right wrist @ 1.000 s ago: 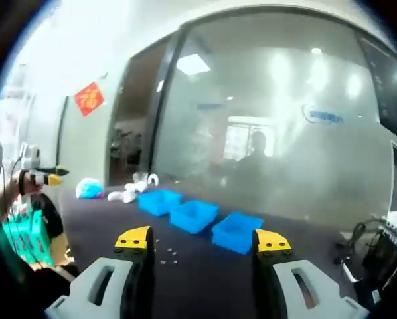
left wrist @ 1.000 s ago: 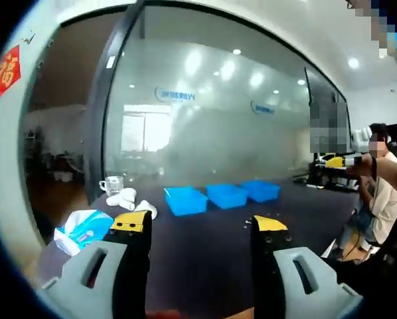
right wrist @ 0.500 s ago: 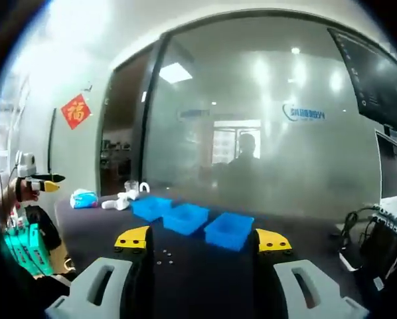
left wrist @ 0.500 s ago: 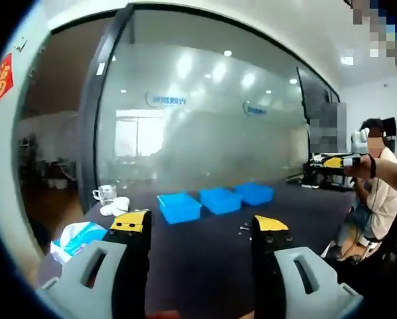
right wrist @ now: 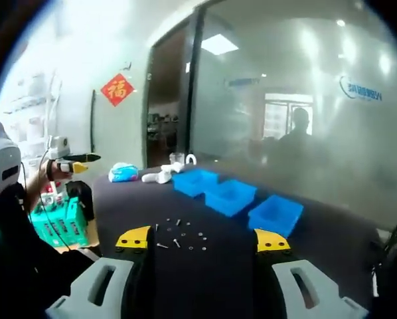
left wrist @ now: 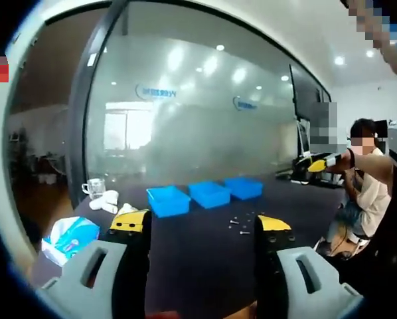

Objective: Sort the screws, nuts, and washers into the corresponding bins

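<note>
Hovering above the near edge of the dark surface (left wrist: 198, 266), both grippers are being held with jaws spread apart and nothing between them, so the task is judged to be at its opening approach, with no piece yet being picked up.

In the left gripper view, going left to right, a tissue pack (left wrist: 69, 236) is lying near the left edge of the surface, with white cloths (left wrist: 105, 199) and a glass cup (left wrist: 92, 187) beyond it toward the far left corner. Three blue bins (left wrist: 208, 193) are being shown in a row along the far side, in front of a frosted glass wall. A loose scatter of screws, nuts and washers (left wrist: 241, 222) is lying nearer than the bins, just beyond the left gripper (left wrist: 200, 224). At the right, a seated person (left wrist: 361, 179) is holding out another yellow-tipped tool.

In the right gripper view, the small hardware (right wrist: 180, 238) is seen spread between the near edge and the bins, just ahead of the right gripper (right wrist: 204, 239). The blue bins (right wrist: 235, 197) are lying farther back, running diagonally to the right.

Which bin is meant for which kind of part cannot be told. The next move is judged to call for one gripper being lowered over a single piece and closed finely, since the pieces are tiny, flat and lying close together.
</note>
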Available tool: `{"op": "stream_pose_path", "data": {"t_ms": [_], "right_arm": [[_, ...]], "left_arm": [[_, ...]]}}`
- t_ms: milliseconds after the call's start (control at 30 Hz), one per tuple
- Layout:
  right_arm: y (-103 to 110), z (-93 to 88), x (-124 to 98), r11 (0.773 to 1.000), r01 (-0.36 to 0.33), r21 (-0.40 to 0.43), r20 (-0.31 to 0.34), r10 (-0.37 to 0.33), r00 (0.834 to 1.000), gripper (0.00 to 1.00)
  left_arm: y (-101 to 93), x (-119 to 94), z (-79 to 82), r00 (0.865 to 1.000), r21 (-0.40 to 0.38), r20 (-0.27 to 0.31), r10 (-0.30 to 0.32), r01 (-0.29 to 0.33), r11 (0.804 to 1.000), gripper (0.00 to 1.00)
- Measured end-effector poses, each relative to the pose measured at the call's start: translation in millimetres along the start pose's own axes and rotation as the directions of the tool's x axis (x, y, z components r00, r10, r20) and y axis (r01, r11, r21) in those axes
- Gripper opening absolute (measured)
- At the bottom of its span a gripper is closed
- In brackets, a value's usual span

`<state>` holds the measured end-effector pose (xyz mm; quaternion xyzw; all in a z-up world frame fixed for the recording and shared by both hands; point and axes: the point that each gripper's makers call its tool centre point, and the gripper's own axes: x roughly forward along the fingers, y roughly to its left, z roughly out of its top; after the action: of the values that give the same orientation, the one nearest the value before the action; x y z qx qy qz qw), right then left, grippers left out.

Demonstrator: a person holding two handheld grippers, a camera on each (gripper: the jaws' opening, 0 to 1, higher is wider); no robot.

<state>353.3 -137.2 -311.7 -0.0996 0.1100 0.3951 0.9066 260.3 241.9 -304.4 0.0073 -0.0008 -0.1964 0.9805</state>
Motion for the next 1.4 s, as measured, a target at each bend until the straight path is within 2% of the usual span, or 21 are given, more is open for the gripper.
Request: {"op": "stream_pose_path", "data": {"t_ms": [233,367,533,767,900,1067,1200,1400], "right_arm": [[4.0,1.1,14.7,0.996,-0.079,-0.045,-0.058,0.076,0.995,0.53],[12.1,-1.1,21.2,0.985,-0.145,-0.09,-0.103,0.136,0.985,0.52],[26.6,-7.7,29.6,0.959,-0.239,-0.152,-0.183,0.21,0.96,0.52],[39.3,-9.7,48.6,0.924,-0.317,-0.212,-0.263,0.259,0.929,0.52],[44.7,-12.8,61.4,0.898,-0.368,-0.242,-0.321,0.284,0.904,0.51],[52.4,-18.2,79.8,0.86,-0.438,-0.263,-0.394,0.318,0.862,0.5],[59.3,-28.1,92.8,0.822,-0.495,-0.28,-0.473,0.33,0.817,0.48],[66.9,-39.1,106.2,0.781,-0.562,-0.273,-0.558,0.348,0.754,0.45]], "left_arm": [[0.1,3.2,4.4,1.0,-0.002,0.0,-0.026,0.026,1.0,0.59],[-5.3,4.9,4.5,0.999,0.014,-0.008,-0.052,0.053,0.999,0.59],[-14.2,5.9,0.1,0.996,0.025,-0.027,-0.085,0.086,0.996,0.58],[-24.1,5.5,-6.3,0.991,0.031,-0.052,-0.123,0.125,0.992,0.58],[-27.7,5.0,-7.7,0.988,0.028,-0.059,-0.143,0.145,0.989,0.58],[-30.4,5.7,-10.3,0.985,0.021,-0.064,-0.161,0.163,0.986,0.58],[-31.5,5.4,-14.1,0.983,0.02,-0.073,-0.169,0.171,0.985,0.58],[-30.2,3.3,-18.6,0.981,0.016,-0.084,-0.174,0.176,0.984,0.58]]}}
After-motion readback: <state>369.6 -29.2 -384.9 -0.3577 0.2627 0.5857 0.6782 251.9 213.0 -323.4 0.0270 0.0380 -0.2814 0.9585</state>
